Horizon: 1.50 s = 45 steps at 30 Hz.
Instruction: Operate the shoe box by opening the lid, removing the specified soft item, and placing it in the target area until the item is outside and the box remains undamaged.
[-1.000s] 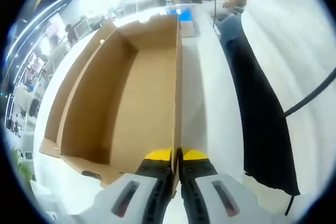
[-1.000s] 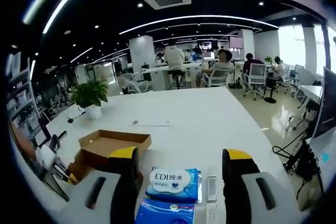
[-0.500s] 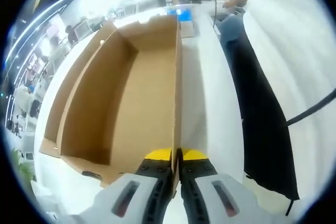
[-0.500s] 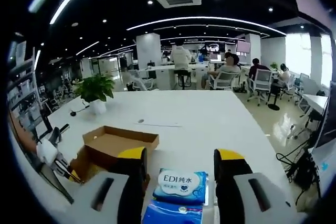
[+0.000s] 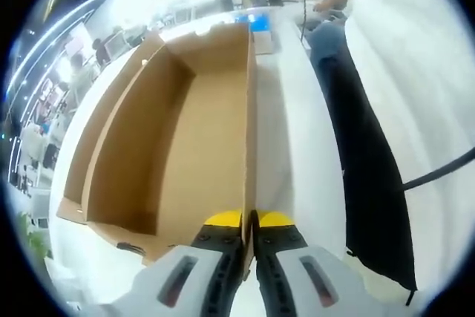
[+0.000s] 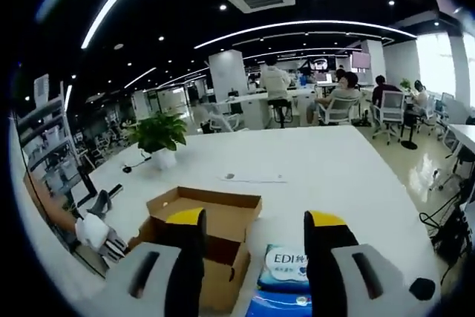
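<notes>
**Shoe box open, tissue pack out on the table**

The shoe box (image 5: 178, 139) is thin cardboard — light, stiff along its folds, easily creased. The left tool (image 5: 249, 222) is clenched on the rim of one long wall, a sound hold. In the left gripper view the box's long axis runs straight away from the tool.

The tissue pack (image 6: 291, 265) lies on the white table (image 6: 312, 165) just beside the box — soft, slick-wrapped, best pinched across its width. The right tool (image 6: 256, 220) hangs released above it, gripping nothing.
</notes>
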### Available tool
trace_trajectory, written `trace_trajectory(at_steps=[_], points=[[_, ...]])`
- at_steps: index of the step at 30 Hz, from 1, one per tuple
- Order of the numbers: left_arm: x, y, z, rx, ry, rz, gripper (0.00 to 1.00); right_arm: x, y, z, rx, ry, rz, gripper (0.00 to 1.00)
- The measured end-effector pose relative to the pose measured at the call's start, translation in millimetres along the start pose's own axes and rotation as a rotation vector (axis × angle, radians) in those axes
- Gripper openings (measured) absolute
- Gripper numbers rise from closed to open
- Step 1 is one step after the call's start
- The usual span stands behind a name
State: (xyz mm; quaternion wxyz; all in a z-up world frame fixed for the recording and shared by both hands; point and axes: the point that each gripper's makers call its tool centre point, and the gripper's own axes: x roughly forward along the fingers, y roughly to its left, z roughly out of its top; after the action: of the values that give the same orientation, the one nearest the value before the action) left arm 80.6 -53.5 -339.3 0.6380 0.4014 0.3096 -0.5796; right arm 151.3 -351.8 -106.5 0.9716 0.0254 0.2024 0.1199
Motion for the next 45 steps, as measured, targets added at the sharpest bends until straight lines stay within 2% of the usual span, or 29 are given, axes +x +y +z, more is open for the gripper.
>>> trace_trajectory(at_steps=[2, 4, 10, 12, 13, 15, 18, 24, 25, 26, 27, 29, 33, 34, 35, 36, 38, 39, 40, 41, 43, 45], points=[[-0.4, -0.1, 0.2, 0.007, -0.004, 0.000, 0.03, 1.3, -2.0, -4.2, -0.065, 0.040, -0.033, 0.47], [-0.1, -0.6, 0.0, 0.017, -0.005, 0.003, 0.03, 4.3, 3.2, -4.4, -0.122, 0.050, -0.024, 0.44], [0.3, -0.1, 0.0, 0.017, -0.001, 0.006, 0.03, 9.2, 8.5, -10.5, -0.115, 0.079, -0.043, 0.43], [0.1, -0.3, 0.1, 0.020, -0.001, 0.001, 0.03, 15.6, 15.9, -11.9, -0.026, 0.070, -0.010, 0.42], [0.0, -0.1, 0.1, 0.020, -0.001, -0.001, 0.03, 19.5, 13.0, -13.0, -0.010, 0.080, -0.016, 0.40], [-0.2, 0.0, 0.3, 0.017, -0.002, -0.004, 0.03, 25.2, 6.8, -12.4, -0.038, 0.099, -0.046, 0.34], [-0.2, 0.0, 0.3, 0.014, -0.003, 0.001, 0.03, 31.2, 5.5, -6.1, -0.049, 0.103, -0.052, 0.35], [-0.2, 0.1, -0.2, 0.003, 0.002, -0.009, 0.03, 38.9, 20.9, 2.7, -0.057, 0.098, -0.011, 0.35], [-0.3, 0.1, -0.2, 0.004, 0.002, -0.009, 0.03, 40.9, 25.2, 7.5, -0.055, 0.061, 0.005, 0.35], [-0.4, -0.1, -0.3, 0.008, 0.000, -0.006, 0.03, 42.8, 37.1, 12.5, -0.031, 0.021, 0.063, 0.37], [-0.6, -0.6, -0.4, 0.014, -0.002, -0.002, 0.03, 43.3, 41.2, 12.3, -0.011, 0.023, 0.081, 0.39], [-0.6, -0.3, -0.2, 0.015, -0.004, 0.003, 0.03, 47.4, 45.4, 5.4, 0.038, 0.072, 0.090, 0.43], [-0.2, 0.1, -0.4, 0.008, -0.002, -0.001, 0.03, 62.5, 52.5, 6.8, -0.005, 0.099, 0.103, 0.43], [-0.3, -0.1, -0.2, 0.009, -0.002, -0.001, 0.03, 67.0, 50.6, 8.9, -0.032, 0.105, 0.087, 0.43], [-0.6, -0.3, 0.0, 0.013, -0.003, -0.002, 0.03, 70.8, 41.2, 7.7, -0.062, 0.126, 0.034, 0.43], [-0.8, -0.3, 0.2, 0.013, -0.006, -0.001, 0.03, 72.2, 34.0, 3.0, -0.073, 0.166, 0.002, 0.44], [-1.0, -0.3, 0.6, 0.008, -0.010, 0.002, 0.03, 79.7, 35.3, 5.5, -0.061, 0.156, 0.035, 0.50], [-1.1, 0.0, 1.0, -0.003, -0.016, 0.006, 0.03, 83.2, 39.9, 5.2, 0.002, 0.159, 0.054, 0.53], [-1.1, 0.2, 1.2, -0.008, -0.019, 0.008, 0.04, 85.5, 39.8, 2.8, 0.029, 0.176, 0.054, 0.57], [-1.0, 0.0, 1.0, 0.002, -0.018, 0.004, 0.03, 89.0, 36.6, -2.9, 0.011, 0.208, 0.051, 0.60], [-1.0, 0.1, 1.0, 0.002, -0.019, 0.000, 0.03, 93.2, 29.7, -11.8, -0.025, 0.255, 0.032, 0.60], [-1.1, 0.1, 0.9, 0.001, -0.015, -0.008, 0.03, 100.6, 28.9, -18.8, 0.014, 0.284, 0.048, 0.61]])
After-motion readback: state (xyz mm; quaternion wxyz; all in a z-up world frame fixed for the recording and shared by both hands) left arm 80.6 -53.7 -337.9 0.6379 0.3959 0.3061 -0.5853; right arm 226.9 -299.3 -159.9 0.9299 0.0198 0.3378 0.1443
